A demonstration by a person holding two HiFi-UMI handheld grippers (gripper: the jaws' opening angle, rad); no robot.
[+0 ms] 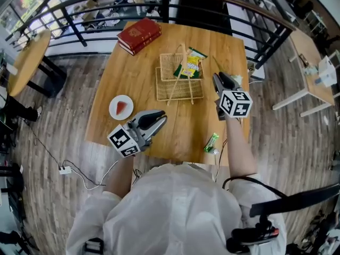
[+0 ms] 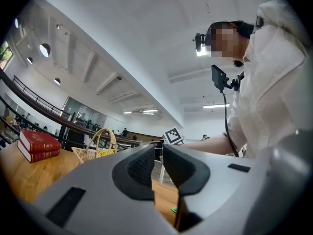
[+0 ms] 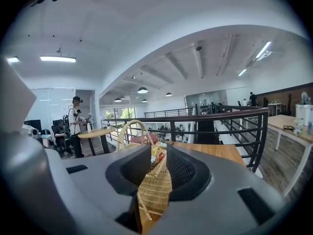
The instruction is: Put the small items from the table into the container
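Note:
A wicker basket point(image 1: 179, 84) with a hoop handle stands mid-table and holds yellow and green snack packets point(image 1: 190, 64). A small green packet point(image 1: 211, 142) lies near the table's front edge. A white plate point(image 1: 121, 108) with a red slice sits at the front left. My right gripper point(image 1: 217, 78) hovers just right of the basket, jaws a little apart and empty; in the right gripper view point(image 3: 159, 155) the basket point(image 3: 154, 192) shows through the gap. My left gripper point(image 1: 161, 120) hangs over the front of the table, jaws narrowly apart point(image 2: 159, 153), nothing between them.
Two red books point(image 1: 139, 34) lie at the table's far left corner, also in the left gripper view point(image 2: 38, 145). A black railing point(image 1: 223, 4) curves behind the table. Another round table point(image 1: 26, 57) stands at the left and a desk point(image 1: 313, 78) at the right.

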